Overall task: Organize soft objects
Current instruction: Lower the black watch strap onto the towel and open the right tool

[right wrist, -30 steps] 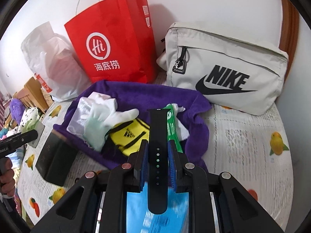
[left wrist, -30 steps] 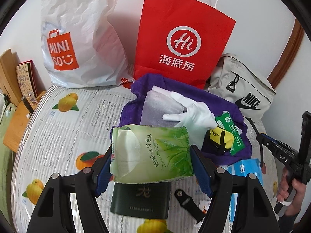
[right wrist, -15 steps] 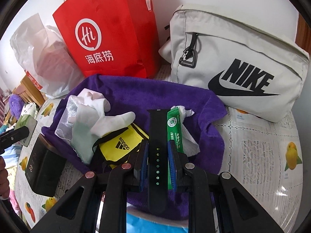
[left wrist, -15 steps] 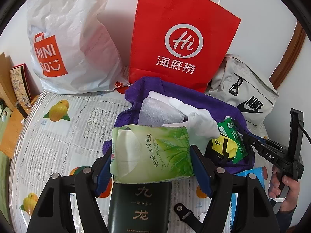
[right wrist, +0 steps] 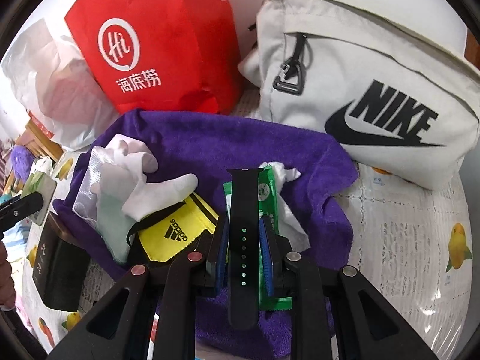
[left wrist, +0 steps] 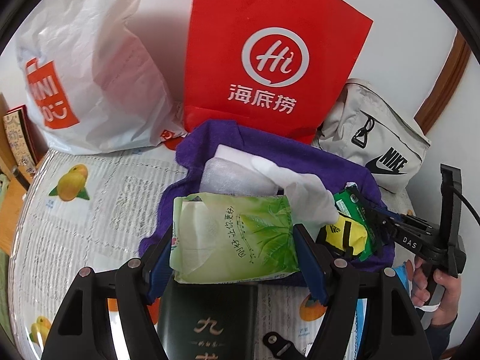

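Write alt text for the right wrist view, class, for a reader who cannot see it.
The right gripper is shut on a black watch strap above a purple towel holding a white glove, a yellow Adidas pouch and a green packet. Behind stand a red paper bag and a white Nike bag.

Soft things piled on a purple towel (right wrist: pixel 210 144)

A white glove (right wrist: pixel 162 195), yellow pouch (right wrist: pixel 177 234) and green packet (right wrist: pixel 267 198) lie there; tissue pack (left wrist: pixel 234 237) and black strap (right wrist: pixel 243 234) are held above.
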`<action>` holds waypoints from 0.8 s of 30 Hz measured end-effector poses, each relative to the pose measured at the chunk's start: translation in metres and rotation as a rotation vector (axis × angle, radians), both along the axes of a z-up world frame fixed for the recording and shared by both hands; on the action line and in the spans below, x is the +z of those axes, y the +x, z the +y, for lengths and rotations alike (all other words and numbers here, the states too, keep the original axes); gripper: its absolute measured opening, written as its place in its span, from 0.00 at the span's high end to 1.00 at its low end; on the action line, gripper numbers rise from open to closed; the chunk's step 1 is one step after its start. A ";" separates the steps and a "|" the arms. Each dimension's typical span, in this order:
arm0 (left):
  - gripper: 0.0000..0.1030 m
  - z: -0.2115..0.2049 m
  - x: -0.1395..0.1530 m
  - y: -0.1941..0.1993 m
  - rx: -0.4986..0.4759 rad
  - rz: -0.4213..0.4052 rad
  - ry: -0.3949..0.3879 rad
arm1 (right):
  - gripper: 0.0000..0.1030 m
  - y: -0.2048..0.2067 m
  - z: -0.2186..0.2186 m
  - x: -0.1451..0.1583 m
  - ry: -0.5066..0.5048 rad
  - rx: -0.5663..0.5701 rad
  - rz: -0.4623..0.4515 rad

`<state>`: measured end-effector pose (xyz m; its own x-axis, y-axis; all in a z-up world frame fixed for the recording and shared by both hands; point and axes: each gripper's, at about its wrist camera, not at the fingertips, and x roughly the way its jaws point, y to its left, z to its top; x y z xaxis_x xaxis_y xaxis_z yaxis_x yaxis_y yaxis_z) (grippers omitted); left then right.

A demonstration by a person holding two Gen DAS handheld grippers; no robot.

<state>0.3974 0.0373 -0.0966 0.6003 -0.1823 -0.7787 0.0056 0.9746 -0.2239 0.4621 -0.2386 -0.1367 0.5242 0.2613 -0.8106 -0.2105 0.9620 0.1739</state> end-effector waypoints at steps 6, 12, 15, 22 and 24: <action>0.30 -0.009 -0.004 0.021 -0.022 0.005 -0.005 | 0.66 -0.005 -0.006 0.009 0.004 -0.023 -0.019; 0.30 -0.020 -0.007 0.046 -0.038 0.008 -0.001 | 0.65 -0.019 -0.009 0.013 0.021 -0.017 -0.019; 0.30 -0.026 -0.013 0.056 -0.040 0.025 0.010 | 0.65 -0.029 -0.008 0.017 0.000 0.004 -0.023; 0.30 -0.030 -0.028 0.069 -0.030 0.060 0.017 | 0.62 -0.041 -0.010 0.018 0.005 0.004 -0.022; 0.30 -0.028 -0.029 0.071 -0.028 0.063 0.009 | 0.61 -0.043 -0.009 0.017 0.008 0.004 -0.018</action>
<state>0.4683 0.0090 -0.1259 0.5445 -0.1914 -0.8166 0.0188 0.9762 -0.2162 0.4194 -0.2481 -0.1201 0.5374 0.2696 -0.7991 -0.2178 0.9597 0.1773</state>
